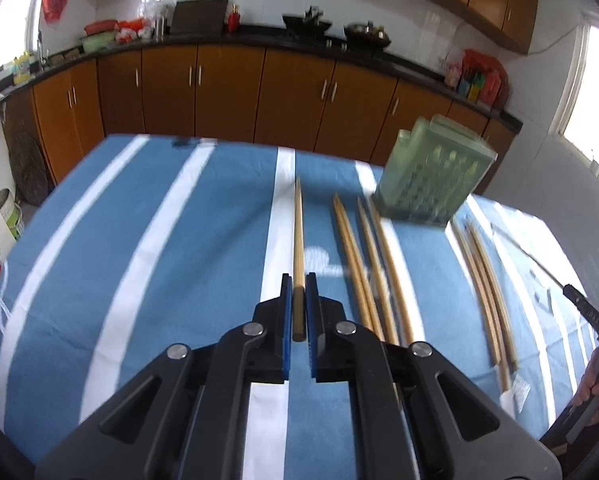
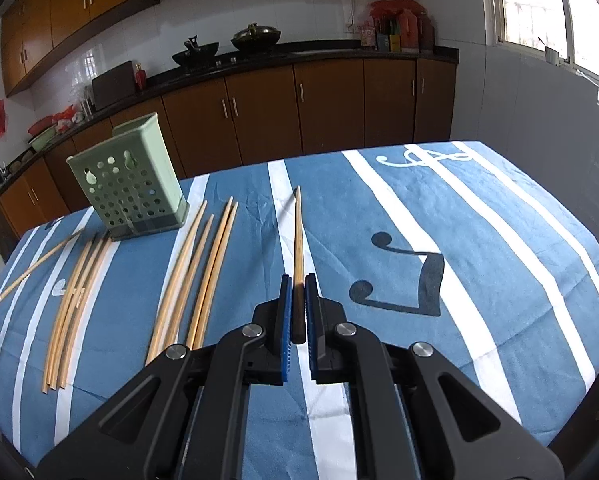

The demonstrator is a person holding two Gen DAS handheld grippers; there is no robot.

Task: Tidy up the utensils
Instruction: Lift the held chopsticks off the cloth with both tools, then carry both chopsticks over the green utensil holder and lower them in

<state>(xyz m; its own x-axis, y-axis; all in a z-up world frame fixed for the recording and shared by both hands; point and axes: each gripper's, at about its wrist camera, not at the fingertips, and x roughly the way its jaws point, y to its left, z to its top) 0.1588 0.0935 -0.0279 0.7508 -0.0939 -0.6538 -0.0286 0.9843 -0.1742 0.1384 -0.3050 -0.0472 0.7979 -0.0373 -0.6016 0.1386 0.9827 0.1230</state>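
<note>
While both tools are occupied, each carries a single chopstick: the left tool (image 1: 298, 280) is clamped on the butt end of a chopstick (image 1: 298, 232) that points forward over the tabletop (image 1: 139, 240), and the right tool (image 2: 298, 282) is clamped likewise on its own chopstick (image 2: 298, 236). Neither stick is in the green holder (image 2: 129, 184), which stands upright at the far side of the striped cloth. Loose chopsticks (image 2: 195, 272) lie in groups on the cloth near it, a further bundle (image 2: 75, 300) alongside. Risk assessment: each grip sits at the extreme end, so a long unsupported length could pivot between the pads during tilting. The holder appears light; a tip striking its rim or perforated wall could topple it or deflect the stick. Both tools converging on one opening could collide.
</note>
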